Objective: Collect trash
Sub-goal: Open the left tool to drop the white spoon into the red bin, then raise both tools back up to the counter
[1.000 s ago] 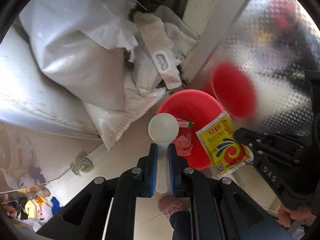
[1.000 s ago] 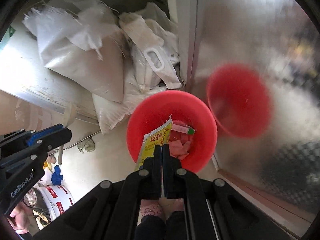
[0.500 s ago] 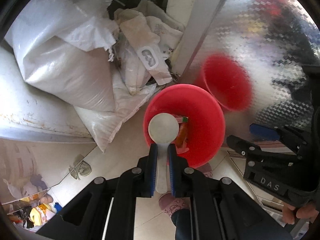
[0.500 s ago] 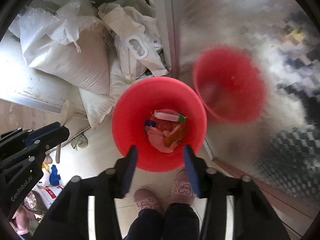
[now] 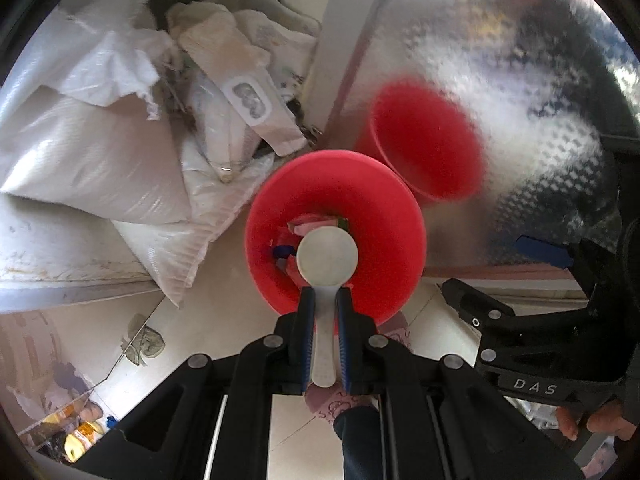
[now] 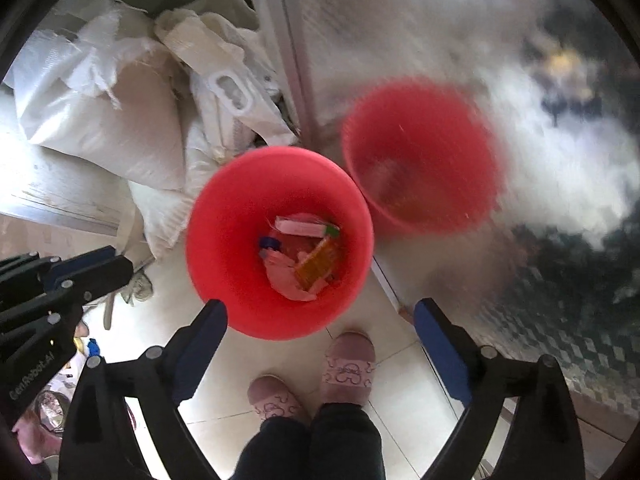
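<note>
Item: white plastic spoon (image 5: 326,258), pinched by its handle in the left gripper (image 5: 325,320), bowl end hanging directly over the mouth of the red bin (image 6: 224,216). Companion tool: right gripper (image 6: 320,320), its jaws having just been opening, now spread wide with nothing between them — a yellow packet (image 6: 318,266) lies inside the bin among pink scraps, a pink carton (image 6: 302,226) and a blue cap (image 6: 270,243). Step in hand, as judged: drop the spoon. To do it well, keep the bowl centred over the opening, well inside the rim, and part the pads fully so the handle falls free rather than snagging. Surroundings: white woven sacks (image 5: 96,160) just beside the bin; a patterned metal panel (image 6: 460,32) mirroring it; slippers (image 6: 348,364) on the tiled floor. Legible marks — "DAS" on the right tool's body, "GenRobot.AI" on the left's; packet print unreadable.
</note>
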Tool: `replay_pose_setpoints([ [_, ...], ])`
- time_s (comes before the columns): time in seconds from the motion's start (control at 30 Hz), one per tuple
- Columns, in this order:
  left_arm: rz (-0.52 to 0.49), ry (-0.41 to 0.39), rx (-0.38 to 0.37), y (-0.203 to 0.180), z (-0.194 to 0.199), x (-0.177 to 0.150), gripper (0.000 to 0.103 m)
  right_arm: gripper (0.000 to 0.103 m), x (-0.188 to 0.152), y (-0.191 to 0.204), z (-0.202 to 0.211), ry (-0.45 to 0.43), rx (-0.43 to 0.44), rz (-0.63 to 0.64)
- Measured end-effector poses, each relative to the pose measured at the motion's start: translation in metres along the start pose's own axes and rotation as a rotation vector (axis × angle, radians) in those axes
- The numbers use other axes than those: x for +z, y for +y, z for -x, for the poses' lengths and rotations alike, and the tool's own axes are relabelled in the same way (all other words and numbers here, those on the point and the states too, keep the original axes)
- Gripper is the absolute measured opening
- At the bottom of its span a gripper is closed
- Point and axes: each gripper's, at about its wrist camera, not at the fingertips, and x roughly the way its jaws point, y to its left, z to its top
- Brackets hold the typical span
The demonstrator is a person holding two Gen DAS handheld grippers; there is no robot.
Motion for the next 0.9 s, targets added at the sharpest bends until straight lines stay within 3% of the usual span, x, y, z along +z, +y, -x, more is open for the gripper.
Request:
replay_pose_setpoints([
  [0.23,-0.038,0.047,-0.06,-0.007,-0.018,0.006,0.01,0.094,-0.004,-0.009,-0.005,0.003,-0.023,-0.019],
  [0.3,-0.042,0.063,-0.051,-0.008,-0.024,0.007,0.014,0.094,-0.005,-0.009,-0.007,-0.001,-0.049,-0.015],
  [0.37,-0.021,0.086,-0.061,-0.005,-0.029,0.007,0.026,0.094,-0.006,-0.009,-0.008,-0.004,-0.065,-0.007],
  [0.5,-0.018,0.121,-0.055,-0.001,-0.035,0.005,0.027,0.094,-0.006,-0.01,-0.006,-0.009,-0.07,-0.008],
  [0.9,0.031,0.09,-0.021,0.014,0.005,-0.012,0.03,0.094,-0.002,0.007,0.02,-0.043,-0.048,0.063],
])
